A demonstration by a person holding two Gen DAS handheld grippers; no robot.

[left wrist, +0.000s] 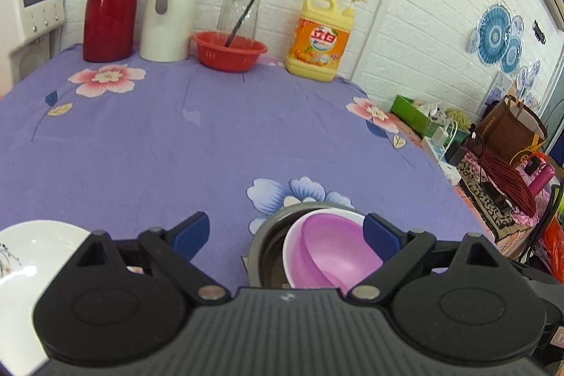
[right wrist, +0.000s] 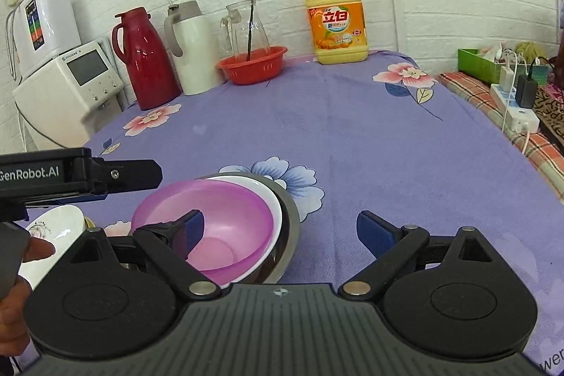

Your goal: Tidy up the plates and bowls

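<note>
Bowls nested, both tools released

My left tool (left wrist: 286,235) and right tool (right wrist: 280,231) gaped empty; pink bowl (right wrist: 218,221) sat nested in the steel bowl (right wrist: 290,221), white plate (left wrist: 31,256) at nine o'clock.

The white plate (left wrist: 24,266) near the tablecloth's front left corner is cut off by the picture's left edge and partly covered by the left gripper's body. The metal bowl (right wrist: 287,217) shows only a rim; the white bowl (right wrist: 275,199) and pink bowl (right wrist: 208,217) hide its inside.
</note>
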